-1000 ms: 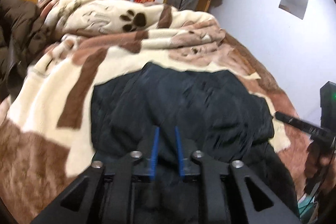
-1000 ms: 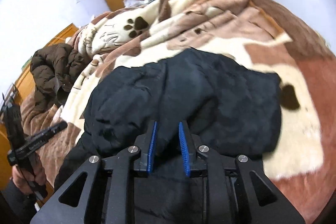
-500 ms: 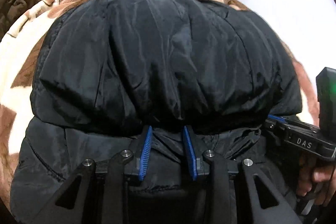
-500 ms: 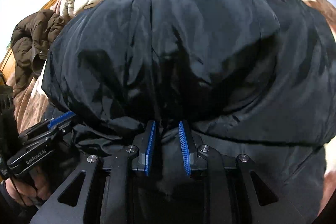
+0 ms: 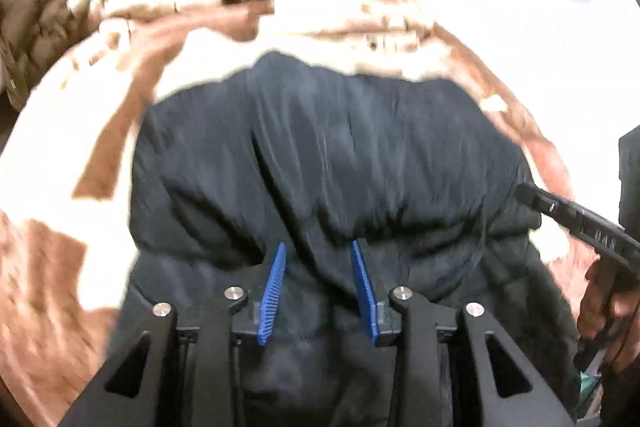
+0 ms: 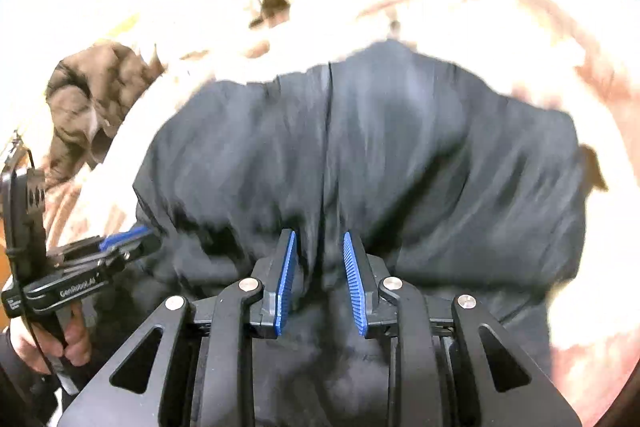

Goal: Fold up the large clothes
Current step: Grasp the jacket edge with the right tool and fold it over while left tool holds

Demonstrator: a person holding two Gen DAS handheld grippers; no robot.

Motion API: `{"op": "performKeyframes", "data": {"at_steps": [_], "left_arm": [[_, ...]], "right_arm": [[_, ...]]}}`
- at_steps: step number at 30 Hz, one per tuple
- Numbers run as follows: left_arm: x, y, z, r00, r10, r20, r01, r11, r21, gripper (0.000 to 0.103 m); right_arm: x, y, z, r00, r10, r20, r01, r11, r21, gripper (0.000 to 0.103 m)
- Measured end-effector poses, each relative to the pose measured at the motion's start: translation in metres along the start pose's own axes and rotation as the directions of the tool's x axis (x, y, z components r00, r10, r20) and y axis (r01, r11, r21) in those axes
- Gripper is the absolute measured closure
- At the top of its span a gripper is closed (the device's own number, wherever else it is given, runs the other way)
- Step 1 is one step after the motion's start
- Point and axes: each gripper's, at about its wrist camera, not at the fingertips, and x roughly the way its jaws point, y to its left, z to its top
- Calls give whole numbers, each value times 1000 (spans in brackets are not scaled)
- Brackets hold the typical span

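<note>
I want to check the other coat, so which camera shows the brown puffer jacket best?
The right wrist view: the brown puffer jacket lies bunched, mostly in frame, left of the black jacket. The left wrist view catches only a dark, blurred part at its left edge.

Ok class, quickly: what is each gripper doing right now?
Left gripper: open, jaws just been opening, jacket fold loose between them.
Right gripper: closed on the jacket.

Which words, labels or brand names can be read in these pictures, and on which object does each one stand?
"GenRoboAI": on the side of the left gripper, seen in the right wrist view.
"DAS": on the side of the right gripper, seen in the left wrist view; blurred, so the reading is uncertain.
The black jacket and the blanket show no readable text.
</note>
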Motion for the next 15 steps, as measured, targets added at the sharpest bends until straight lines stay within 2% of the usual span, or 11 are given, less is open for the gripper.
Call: {"op": "performKeyframes", "data": {"at_steps": [2, 4, 6, 8, 9, 12, 15], "left_arm": [[-2, 5, 23, 998, 24, 63, -23, 1000, -11, 61], [12, 14, 43, 992, 84, 93, -82, 996, -21, 61], [39, 32, 53, 990, 128, 53, -124, 990, -68, 61], [68, 49, 49, 990, 143, -6, -142, 984, -107, 60], [78, 53, 45, 992, 129, -14, -130, 985, -111, 59], [91, 50, 35, 990, 141, 11, -140, 988, -61, 58], [94, 45, 30, 989, 147, 17, -146, 987, -61, 57]], "right_arm": [[1, -8, 18, 999, -17, 34, 17, 1000, 2, 78], [20, -22, 34, 996, -79, 32, 79, 997, 8, 78], [44, -37, 35, 989, -146, -19, 147, 988, 43, 78], [69, -60, 19, 981, -164, -100, 174, 980, 97, 77], [71, -70, 11, 982, -156, -109, 168, 980, 110, 76], [75, -77, -8, 985, -159, -74, 167, 979, 120, 75], [81, -74, -14, 979, -191, -64, 198, 973, 120, 75]]}}
